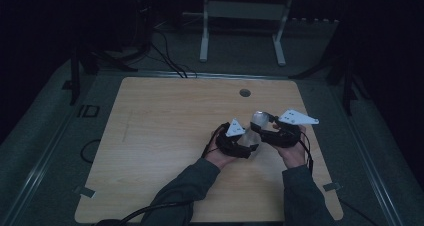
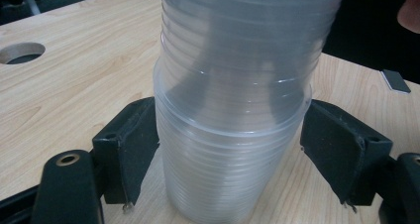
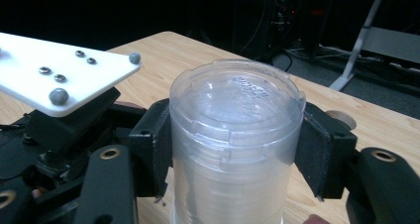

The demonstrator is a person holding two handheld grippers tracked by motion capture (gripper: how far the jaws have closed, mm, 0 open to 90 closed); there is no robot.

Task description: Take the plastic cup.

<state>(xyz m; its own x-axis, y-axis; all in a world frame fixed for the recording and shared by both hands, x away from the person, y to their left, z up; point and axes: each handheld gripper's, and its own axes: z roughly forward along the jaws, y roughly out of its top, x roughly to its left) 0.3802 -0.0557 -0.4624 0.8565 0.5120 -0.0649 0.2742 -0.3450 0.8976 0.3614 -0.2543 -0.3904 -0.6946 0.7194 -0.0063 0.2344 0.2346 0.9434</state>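
A stack of clear plastic cups [image 1: 252,131] stands upside down on the wooden tabletop [image 1: 165,136], right of centre. The left tool [image 2: 225,154] has its jaws closed against the lower cups, though on its right side contact looks slight and is hard to judge. The right tool [image 3: 233,149] clamps the topmost cup [image 3: 237,115], jaws pressed to both sides. A round hole [image 1: 245,92] lies beyond.

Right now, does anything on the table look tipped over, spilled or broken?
Nothing stands out. The stack of clear plastic cups looks intact and dry, held between the left hand-held gripper and the right hand-held gripper, each with a jaw on either side. The wooden table shows no spill.
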